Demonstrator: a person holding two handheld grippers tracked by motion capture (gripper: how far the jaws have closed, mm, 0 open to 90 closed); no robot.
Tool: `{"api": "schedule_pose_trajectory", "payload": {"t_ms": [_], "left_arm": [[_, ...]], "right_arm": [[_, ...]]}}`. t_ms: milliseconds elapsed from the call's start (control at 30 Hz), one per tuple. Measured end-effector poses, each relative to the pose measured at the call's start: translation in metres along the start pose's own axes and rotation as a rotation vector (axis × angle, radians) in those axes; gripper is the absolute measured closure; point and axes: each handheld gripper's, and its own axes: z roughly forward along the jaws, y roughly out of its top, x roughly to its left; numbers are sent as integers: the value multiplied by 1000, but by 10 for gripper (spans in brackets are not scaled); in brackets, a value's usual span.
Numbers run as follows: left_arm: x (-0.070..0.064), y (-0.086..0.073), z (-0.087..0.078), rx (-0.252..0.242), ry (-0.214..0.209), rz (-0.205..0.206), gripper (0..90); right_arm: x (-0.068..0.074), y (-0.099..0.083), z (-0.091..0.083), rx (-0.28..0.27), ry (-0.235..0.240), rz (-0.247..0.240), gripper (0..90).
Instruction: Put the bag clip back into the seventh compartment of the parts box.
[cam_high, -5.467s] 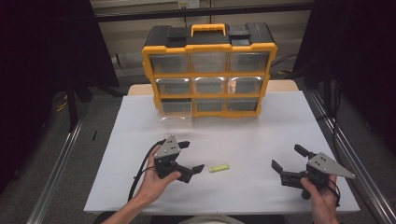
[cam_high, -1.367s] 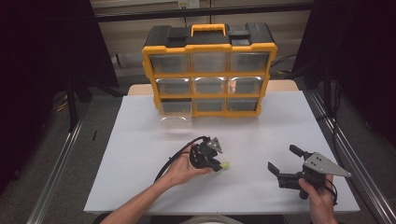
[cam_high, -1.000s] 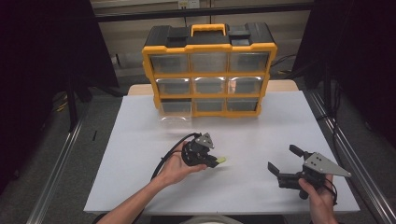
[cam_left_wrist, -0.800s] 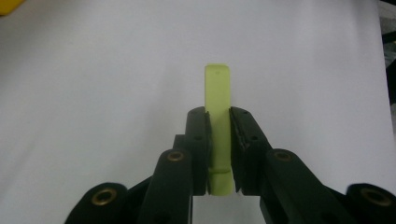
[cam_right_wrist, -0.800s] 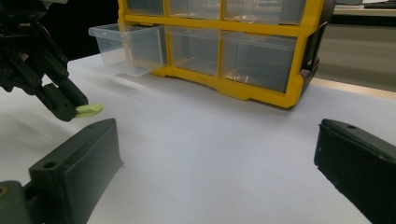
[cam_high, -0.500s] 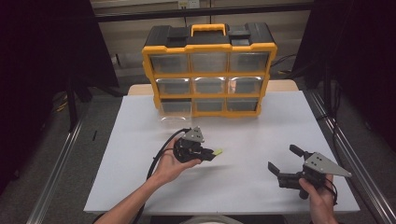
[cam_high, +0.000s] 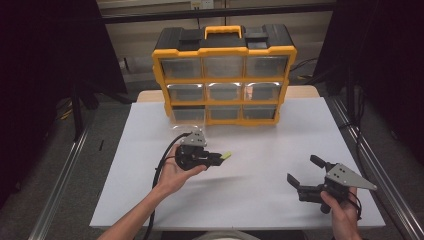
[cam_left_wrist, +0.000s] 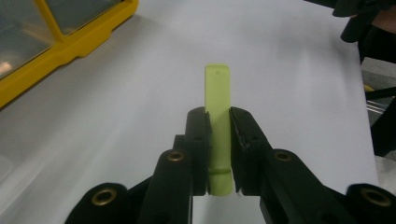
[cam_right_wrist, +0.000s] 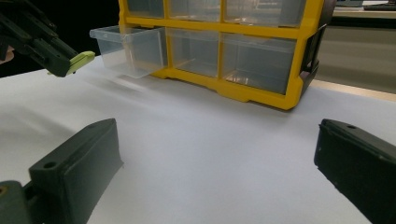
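Pale green plastic strip (cam_left_wrist: 218, 121) clamped between the jaws of the left gripper (cam_high: 216, 159), lifted off the white worktop (cam_high: 260, 145), in front of the yellow drawer organiser (cam_high: 223, 75) with its bottom-left clear drawer (cam_right_wrist: 126, 49) pulled out. Right gripper (cam_high: 306, 174) spread wide, empty, low over the worktop's near right part.

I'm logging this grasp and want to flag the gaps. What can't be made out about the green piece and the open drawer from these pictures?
- Green piece: its lower end is hidden between the left tool's jaws in the left gripper view; too small in the high view to tell what it is.
- Open drawer: clear walls and glare; contents cannot be told in the right gripper view.
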Motion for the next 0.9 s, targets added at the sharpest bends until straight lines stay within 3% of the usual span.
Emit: {"api": "schedule_pose_trajectory", "payload": {"t_ms": [400, 833, 900], "left_arm": [[9, 2, -19, -38, 38, -2, 785], [21, 4, -43, -98, 74, -38, 785], [23, 4, -47, -94, 82, -26, 785]], "right_arm": [[-1, 0, 0, -7, -4, -7, 0], [-1, 0, 0, -13, -9, -10, 0], [0, 0, 0, -17, -14, -11, 0]]}}
